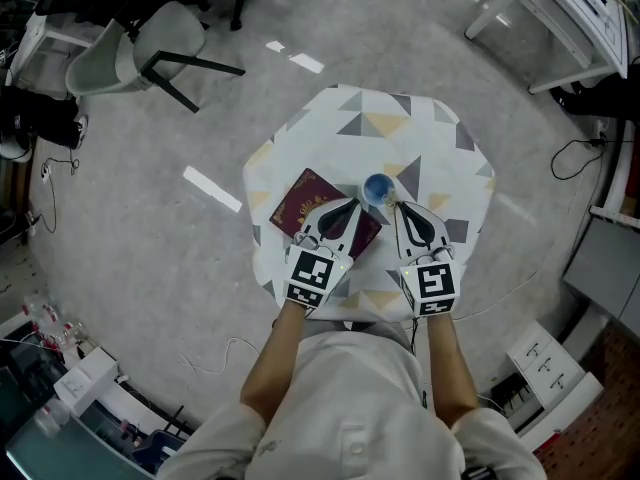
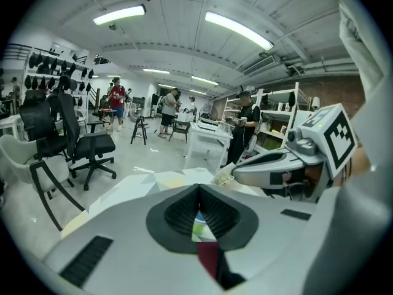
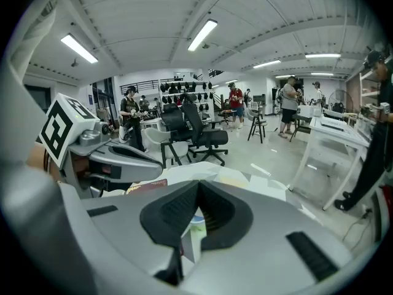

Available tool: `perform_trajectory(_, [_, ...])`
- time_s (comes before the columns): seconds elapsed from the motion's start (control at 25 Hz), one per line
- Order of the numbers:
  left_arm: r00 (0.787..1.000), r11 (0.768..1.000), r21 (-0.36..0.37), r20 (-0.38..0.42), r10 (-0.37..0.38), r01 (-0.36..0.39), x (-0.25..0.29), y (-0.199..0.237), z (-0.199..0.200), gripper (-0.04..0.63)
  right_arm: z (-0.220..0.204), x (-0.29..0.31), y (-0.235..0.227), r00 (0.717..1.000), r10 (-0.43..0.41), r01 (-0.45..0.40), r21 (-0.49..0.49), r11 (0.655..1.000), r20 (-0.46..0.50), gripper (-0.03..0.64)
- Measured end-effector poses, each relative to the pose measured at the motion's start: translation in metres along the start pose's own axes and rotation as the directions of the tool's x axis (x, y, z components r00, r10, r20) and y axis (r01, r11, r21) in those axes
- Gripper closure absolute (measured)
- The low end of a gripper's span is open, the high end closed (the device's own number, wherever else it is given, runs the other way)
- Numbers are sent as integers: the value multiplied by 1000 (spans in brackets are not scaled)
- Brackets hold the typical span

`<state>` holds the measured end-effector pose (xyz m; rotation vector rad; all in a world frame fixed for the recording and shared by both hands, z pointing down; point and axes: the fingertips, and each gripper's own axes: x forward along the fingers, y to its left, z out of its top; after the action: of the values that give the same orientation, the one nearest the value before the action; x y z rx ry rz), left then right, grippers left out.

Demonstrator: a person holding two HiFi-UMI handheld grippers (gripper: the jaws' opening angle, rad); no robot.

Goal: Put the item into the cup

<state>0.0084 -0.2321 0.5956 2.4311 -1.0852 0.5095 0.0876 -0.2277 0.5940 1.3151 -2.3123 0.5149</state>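
Note:
A maroon passport-like booklet (image 1: 312, 206) lies flat on the small table's patterned cloth (image 1: 400, 128). A small cup with a blue rim (image 1: 377, 188) stands just right of it. My left gripper (image 1: 353, 204) hovers over the booklet's right half, jaws shut and holding nothing. My right gripper (image 1: 398, 207) sits close to the cup's right side, also shut and empty. In the left gripper view the cup (image 2: 198, 226) and a strip of the booklet (image 2: 207, 257) show under the closed jaws. In the right gripper view the cup (image 3: 196, 226) shows beneath the tips.
The table is small, with floor all around it. An office chair (image 1: 150, 48) stands at the far left and white desks (image 1: 560, 18) at the far right. Cables run on the floor near a box (image 1: 545, 363). People stand far back in the room.

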Motion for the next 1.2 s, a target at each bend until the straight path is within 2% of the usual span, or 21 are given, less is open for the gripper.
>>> perform_trajectory(0.8, [999, 999, -45, -50, 5, -7, 25, 10, -26, 583, -31, 41, 7, 993, 66, -67, -3, 998, -101, 612])
perform_trajectory(1.2, [998, 999, -53, -67, 1, -5, 34, 14, -33, 583, -43, 56, 5, 985, 75, -75, 6, 997, -154, 612])
